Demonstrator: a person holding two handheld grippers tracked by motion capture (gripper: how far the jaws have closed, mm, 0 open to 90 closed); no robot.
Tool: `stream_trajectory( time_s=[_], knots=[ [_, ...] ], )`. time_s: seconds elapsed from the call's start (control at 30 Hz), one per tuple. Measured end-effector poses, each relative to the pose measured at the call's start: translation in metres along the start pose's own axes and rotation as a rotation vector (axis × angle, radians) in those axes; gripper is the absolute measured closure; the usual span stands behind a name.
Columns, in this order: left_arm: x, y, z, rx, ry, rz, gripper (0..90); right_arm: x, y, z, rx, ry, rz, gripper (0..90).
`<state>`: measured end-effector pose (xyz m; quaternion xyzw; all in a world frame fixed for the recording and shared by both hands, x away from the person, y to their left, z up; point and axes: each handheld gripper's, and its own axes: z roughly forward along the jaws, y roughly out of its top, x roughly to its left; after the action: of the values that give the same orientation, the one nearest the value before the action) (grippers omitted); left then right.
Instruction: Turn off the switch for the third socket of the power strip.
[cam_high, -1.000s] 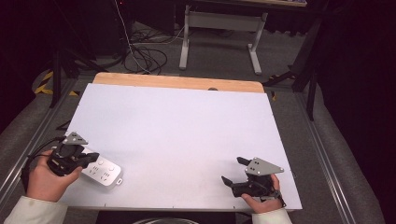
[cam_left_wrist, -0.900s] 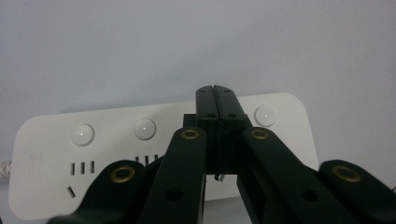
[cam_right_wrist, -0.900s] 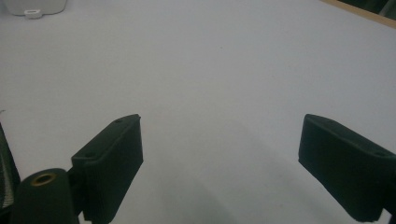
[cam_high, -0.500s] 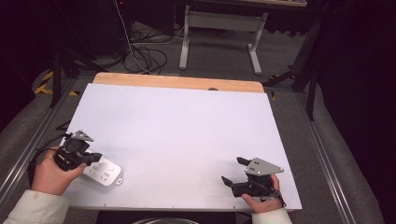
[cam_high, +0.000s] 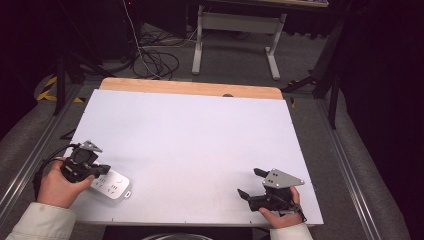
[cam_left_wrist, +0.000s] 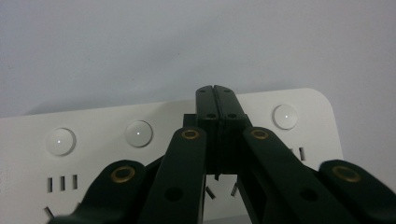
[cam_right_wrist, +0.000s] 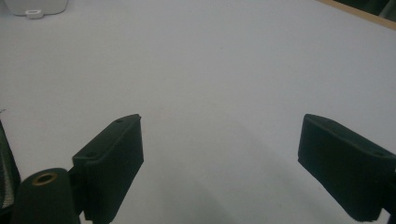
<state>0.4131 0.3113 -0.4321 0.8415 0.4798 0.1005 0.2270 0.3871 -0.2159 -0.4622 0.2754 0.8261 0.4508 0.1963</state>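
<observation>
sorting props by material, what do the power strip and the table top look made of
Power strip: likely moulded plastic, off-white and smooth with a soft sheen, judging by its rounded corner, round buttons and cleanly cut slots. Table top: a matte white sheet, perhaps laminate or painted board, even and without glare; the bare strip along its far edge looks like light wood, so the core may be wood.
</observation>
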Motion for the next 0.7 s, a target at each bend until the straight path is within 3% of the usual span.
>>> stream_trajectory(
  time_s=[0.43,0.7],
  knots=[
    [0.001,-0.001,0.0028,0.006,0.011,-0.005,90.0,0.0,0.0,-0.0002,-0.001,0.001,-0.002,14.5],
    [0.0035,-0.0024,0.0043,0.005,-0.004,-0.011,90.0,0.0001,0.0,-0.0003,-0.001,0.002,-0.002,14.5]
  ],
)
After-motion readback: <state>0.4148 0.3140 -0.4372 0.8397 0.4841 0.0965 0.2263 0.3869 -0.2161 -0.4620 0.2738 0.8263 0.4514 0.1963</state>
